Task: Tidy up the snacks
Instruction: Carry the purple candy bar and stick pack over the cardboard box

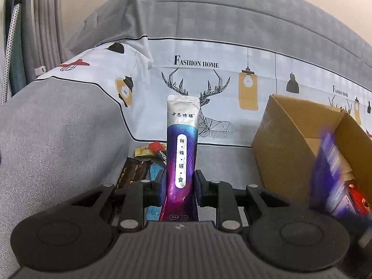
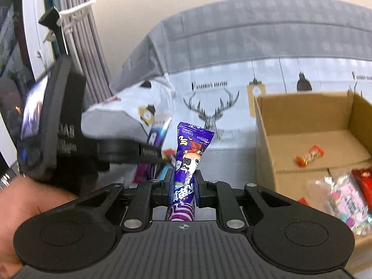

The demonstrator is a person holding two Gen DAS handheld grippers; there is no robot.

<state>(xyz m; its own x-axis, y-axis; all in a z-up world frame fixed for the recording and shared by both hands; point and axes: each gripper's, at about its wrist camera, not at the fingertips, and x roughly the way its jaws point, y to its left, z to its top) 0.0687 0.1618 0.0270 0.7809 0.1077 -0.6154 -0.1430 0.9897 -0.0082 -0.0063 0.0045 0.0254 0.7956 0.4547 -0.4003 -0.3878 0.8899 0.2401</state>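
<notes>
The left gripper (image 1: 178, 183) is pinching a tall silver-and-purple foil stick sachet (image 1: 182, 148) upright above the grey sofa (image 1: 58, 139). The right gripper (image 2: 183, 186) is squeezing a purple plastic candy packet (image 2: 190, 153), left of the open brown cardboard box (image 2: 302, 116).

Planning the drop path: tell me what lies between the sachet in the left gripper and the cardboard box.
In the left wrist view, only bare grey sofa cover shows between the silver-purple sachet and the cardboard box.
</notes>
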